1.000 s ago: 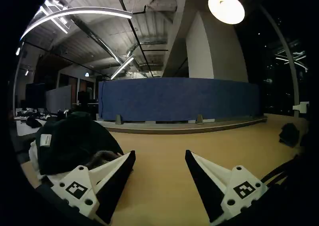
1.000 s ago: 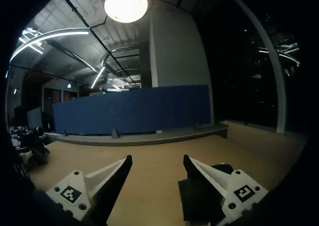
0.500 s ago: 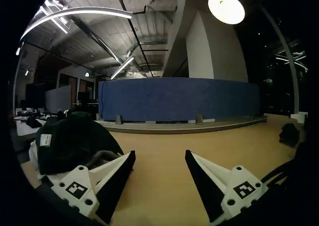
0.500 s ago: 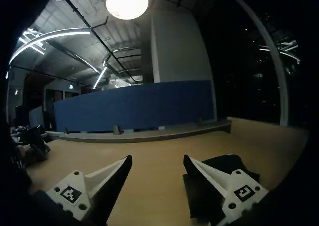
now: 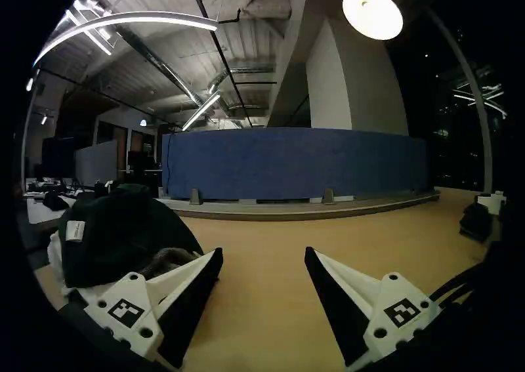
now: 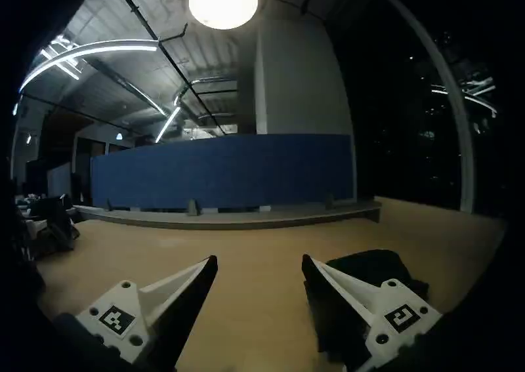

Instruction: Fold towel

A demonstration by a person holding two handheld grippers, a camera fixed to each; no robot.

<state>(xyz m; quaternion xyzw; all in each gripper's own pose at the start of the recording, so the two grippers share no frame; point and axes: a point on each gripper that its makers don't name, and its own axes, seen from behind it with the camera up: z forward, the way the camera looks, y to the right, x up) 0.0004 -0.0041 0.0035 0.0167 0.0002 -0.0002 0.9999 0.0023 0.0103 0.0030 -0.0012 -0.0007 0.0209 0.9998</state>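
Low in the left gripper view, the left hand-held gripper [image 5: 263, 250] stands open over the counter [image 5: 341, 234], one finger hiding part of a dark towel heap [image 5: 118, 237] at lower left. In the right gripper view, the right hand-held gripper [image 6: 259, 257] is open too. A second dark towel [image 6: 374, 267] lies half hidden behind its finger at lower right, its shape unclear.

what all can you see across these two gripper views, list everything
table: one, light wood, foreground of both views
partition: one, blue, along the table's far edge
round lamp: one, white, lit, overhead
cloth pile: one, dark with a white tag, table's left end in the left gripper view
dark towel: one, black, on the table, lower right in the right gripper view
left hand-held gripper: one, white and black, open
right hand-held gripper: one, white and black, open
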